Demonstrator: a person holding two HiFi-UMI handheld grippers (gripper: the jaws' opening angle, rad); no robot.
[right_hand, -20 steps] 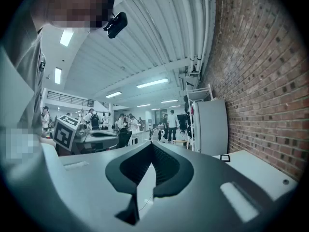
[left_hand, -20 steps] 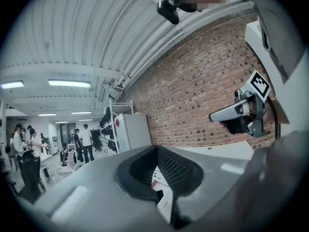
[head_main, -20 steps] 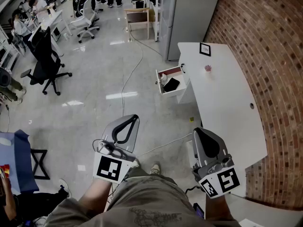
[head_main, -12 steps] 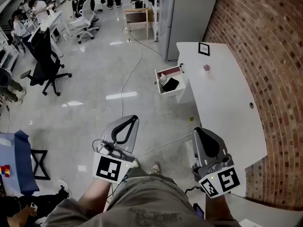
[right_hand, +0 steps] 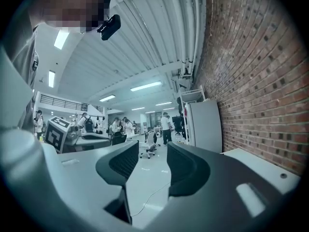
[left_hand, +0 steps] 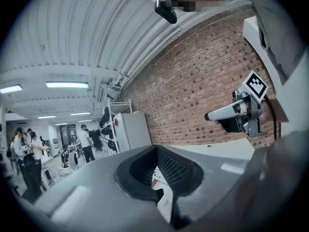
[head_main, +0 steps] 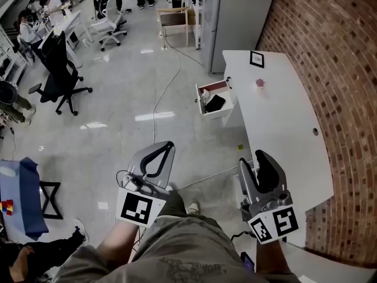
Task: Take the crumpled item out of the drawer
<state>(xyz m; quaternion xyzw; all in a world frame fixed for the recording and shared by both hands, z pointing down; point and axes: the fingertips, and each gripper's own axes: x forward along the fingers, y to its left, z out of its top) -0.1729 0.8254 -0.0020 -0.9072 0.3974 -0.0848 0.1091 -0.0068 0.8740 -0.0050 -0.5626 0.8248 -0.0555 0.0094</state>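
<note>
Nearest, at 7 o'clock, the left gripper (head_main: 168,145) pointed level, its jaws clenched tip to tip on nothing. At 5 o'clock the right gripper (head_main: 253,160) had its jaws released and empty. Farther off, near 12 o'clock, the open drawer (head_main: 219,113) of the white bench (head_main: 283,122) held the pale crumpled item (head_main: 204,98) beside a black object (head_main: 215,104).

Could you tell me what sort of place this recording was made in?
Probably an open-plan office or lab: rolling office chairs on a polished floor, people at desks in the far corner, and a white desk beside a brick wall.
</note>
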